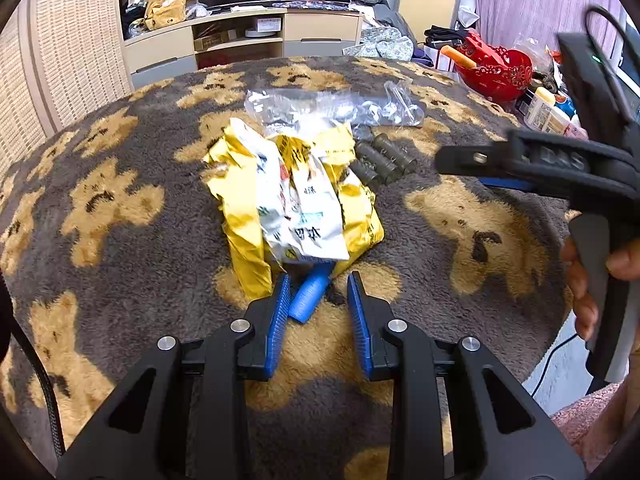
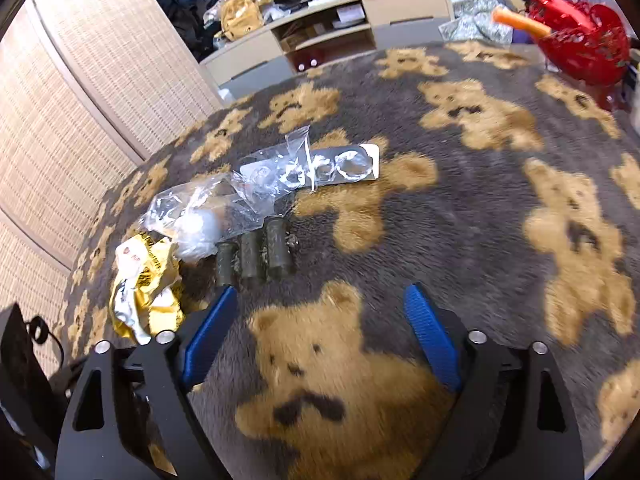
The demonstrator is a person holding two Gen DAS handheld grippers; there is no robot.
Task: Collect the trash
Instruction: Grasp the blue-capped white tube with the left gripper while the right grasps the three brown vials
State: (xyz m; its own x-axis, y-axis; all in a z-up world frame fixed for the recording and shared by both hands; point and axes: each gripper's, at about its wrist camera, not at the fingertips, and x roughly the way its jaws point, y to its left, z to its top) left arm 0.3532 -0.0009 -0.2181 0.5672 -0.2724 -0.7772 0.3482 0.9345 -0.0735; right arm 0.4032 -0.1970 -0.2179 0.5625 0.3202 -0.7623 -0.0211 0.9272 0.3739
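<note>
Trouble, as we judge it, would come from the blue ribbed tube (image 1: 310, 296): it lies slanted between the pads of our left gripper (image 1: 319, 280), apparently touching the left pad and clear of the right one, so closing here could roll it aside or pinch only its end. Its far end is tucked under the crumpled yellow-and-white wrapper (image 1: 296, 204), which could drag along if we lift. The deep pile of the bear-patterned plush blanket (image 1: 120, 240) may also snag a pad.

Our left jaws stand narrowly parted with the tube between them, not yet clamped. Our right gripper (image 2: 320, 300) is wide open and holds nothing, its tips over bare blanket. The three dark green cylinders (image 2: 250, 254) lie just beyond its left finger, side by side and off its centre line, so closing here would miss them. Past them lie the clear plastic bag (image 2: 208, 208) and an emptied silver blister sheet (image 2: 332, 168); the wrapper sits to the left of that gripper, beside its left arm.
</note>
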